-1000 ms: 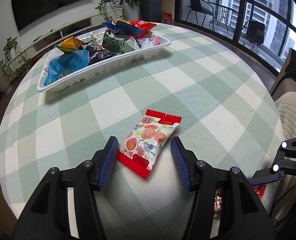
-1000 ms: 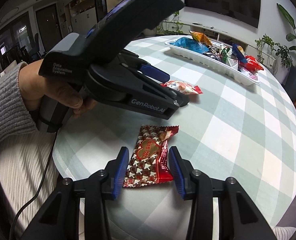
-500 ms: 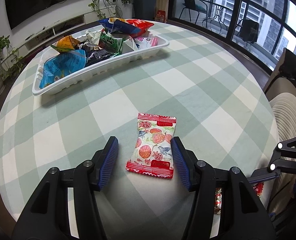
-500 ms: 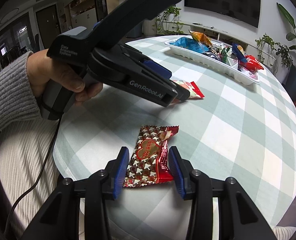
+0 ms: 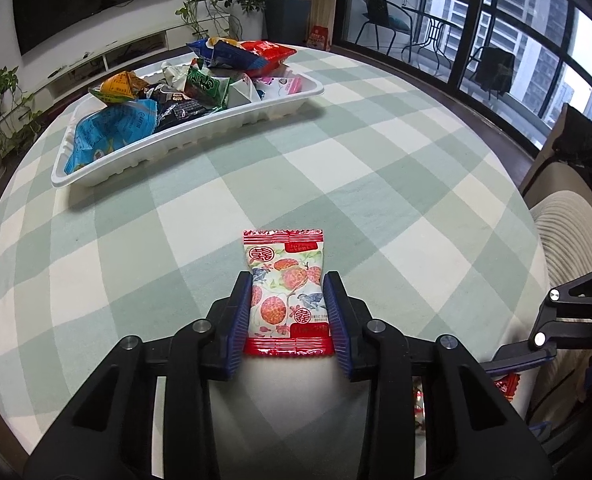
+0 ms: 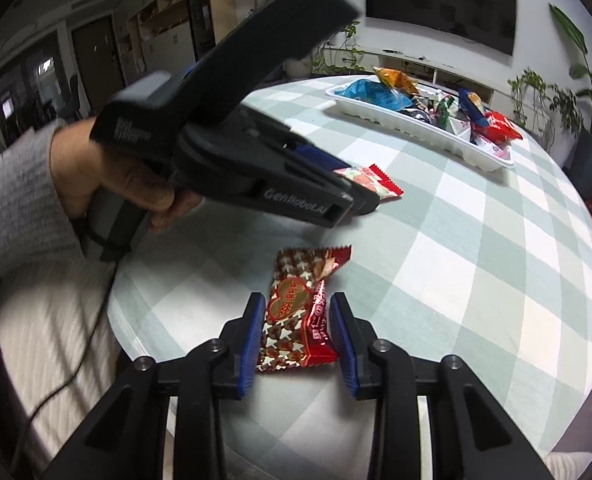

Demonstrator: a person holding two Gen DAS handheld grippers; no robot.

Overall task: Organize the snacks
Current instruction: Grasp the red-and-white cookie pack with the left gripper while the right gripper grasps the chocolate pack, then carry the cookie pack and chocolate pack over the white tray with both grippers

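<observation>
Round table [image 5: 375,184] with green-and-white checked cloth fills both views. White tray [image 5: 200,140] sits on the far part of the table, heaped with mixed snack bags: blue, orange, green, red, dark ones. In the right wrist view the same tray [image 6: 423,128] lies far right of centre, well apart from both loose packets.

Left hand-held gripper [image 5: 290,320]: jaws have just been closing and now stand narrow, blue pads against both long edges of the flower-print packet [image 5: 286,292]. That packet is white with red ends, lying flat on the table near the front edge, its far end sticking out past the fingertips. From the right wrist view the left hand-held gripper [image 6: 359,200] points down at the table, held by a hand [image 6: 108,180] in a grey knit sleeve; the red end of the flower-print packet [image 6: 379,182] shows beyond its tips.

Right hand-held gripper [image 6: 297,336]: jaws have just been closing too, now narrow, around the red star-print packet [image 6: 299,312]. Left pad touches its edge; right pad is at or just beside the other edge, contact hard to tell. The packet lies flat near the table's front edge, far end twisted and poking forward of the fingertips.

Cable [image 6: 76,360] hangs from the left handle over a cream ribbed cushion.
</observation>
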